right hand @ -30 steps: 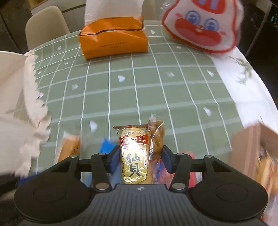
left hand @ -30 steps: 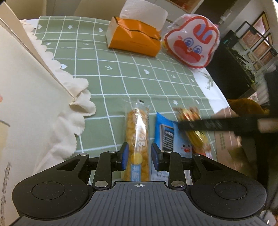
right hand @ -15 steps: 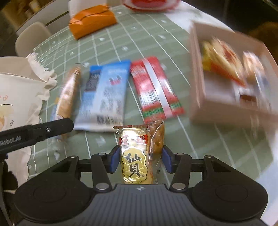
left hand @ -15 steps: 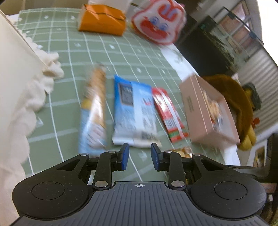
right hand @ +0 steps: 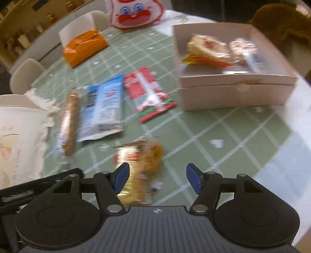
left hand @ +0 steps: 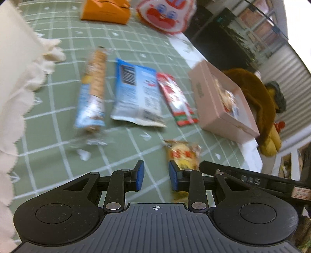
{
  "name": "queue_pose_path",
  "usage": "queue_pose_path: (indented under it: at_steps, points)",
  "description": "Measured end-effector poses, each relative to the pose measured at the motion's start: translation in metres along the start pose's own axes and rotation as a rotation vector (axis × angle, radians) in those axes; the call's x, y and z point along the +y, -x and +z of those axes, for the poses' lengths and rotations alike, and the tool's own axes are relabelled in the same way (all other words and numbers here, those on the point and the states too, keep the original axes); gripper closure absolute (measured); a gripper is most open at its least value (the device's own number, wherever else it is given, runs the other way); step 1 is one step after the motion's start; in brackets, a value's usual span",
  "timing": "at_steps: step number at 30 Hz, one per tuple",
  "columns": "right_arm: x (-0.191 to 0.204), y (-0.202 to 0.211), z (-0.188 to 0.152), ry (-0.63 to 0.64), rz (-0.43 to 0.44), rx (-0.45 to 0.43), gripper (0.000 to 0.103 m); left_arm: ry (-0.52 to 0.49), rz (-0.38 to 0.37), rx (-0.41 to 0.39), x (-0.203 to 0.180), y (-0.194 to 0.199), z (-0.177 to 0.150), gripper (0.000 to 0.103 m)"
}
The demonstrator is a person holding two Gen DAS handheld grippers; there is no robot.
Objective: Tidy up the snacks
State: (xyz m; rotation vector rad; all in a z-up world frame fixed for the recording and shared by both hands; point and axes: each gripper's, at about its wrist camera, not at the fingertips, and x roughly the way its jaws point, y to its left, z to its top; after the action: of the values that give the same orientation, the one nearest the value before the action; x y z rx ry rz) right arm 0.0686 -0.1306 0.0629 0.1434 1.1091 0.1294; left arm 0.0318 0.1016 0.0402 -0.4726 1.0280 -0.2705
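Note:
A gold rice-cracker packet [right hand: 138,165] lies blurred on the green checked tablecloth [right hand: 223,124]. It sits between the jaws of my right gripper [right hand: 157,180], close to the left pad and clear of the right one. Those jaws are opening. In the left wrist view the same packet [left hand: 183,155] lies just right of my left gripper [left hand: 156,176], which stands open on nothing. A long biscuit stick packet [left hand: 93,91], a blue packet [left hand: 136,93] and a red packet [left hand: 176,99] lie side by side. The pink box [right hand: 233,95] at the right holds wrapped snacks [right hand: 208,50].
A cream cloth bag with a frilled edge [left hand: 21,81] fills the left side. An orange tissue pack [right hand: 83,48] and a rabbit-face pouch [right hand: 136,13] sit at the far end. A brown plush toy [left hand: 258,101] lies beyond the box, past the table's edge.
The right gripper's jaws have spread and the gold packet has slipped out of their grip toward the cloth. Both views have swung toward the pink box.

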Motion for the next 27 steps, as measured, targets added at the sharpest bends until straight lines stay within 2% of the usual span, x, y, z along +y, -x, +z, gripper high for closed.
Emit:
queue_pose_path:
  at_steps: [2, 6, 12, 18, 23, 27]
  points:
    - [-0.009, 0.001, -0.004, -0.01, -0.023, -0.008, 0.038, -0.023, -0.006, 0.023, -0.011, -0.007, -0.004, 0.071]
    - [-0.022, 0.0, -0.009, -0.01, -0.078, -0.028, 0.04, -0.091, 0.047, 0.041, -0.036, -0.027, -0.005, 0.071]
    - [-0.04, 0.007, -0.011, -0.039, -0.069, -0.049, 0.04, -0.147, 0.091, 0.053, -0.054, -0.049, -0.001, 0.065]
    - [-0.04, 0.003, -0.011, -0.019, -0.049, -0.034, 0.04, -0.13, 0.091, 0.052, -0.044, -0.044, 0.001, 0.065]
    - [-0.021, 0.0, -0.007, 0.027, -0.002, -0.041, 0.04, -0.07, 0.117, 0.017, -0.02, -0.029, 0.003, 0.065]
    - [0.0, -0.009, -0.001, 0.067, 0.013, -0.028, 0.04, -0.059, 0.122, 0.002, -0.011, -0.023, 0.002, 0.065]
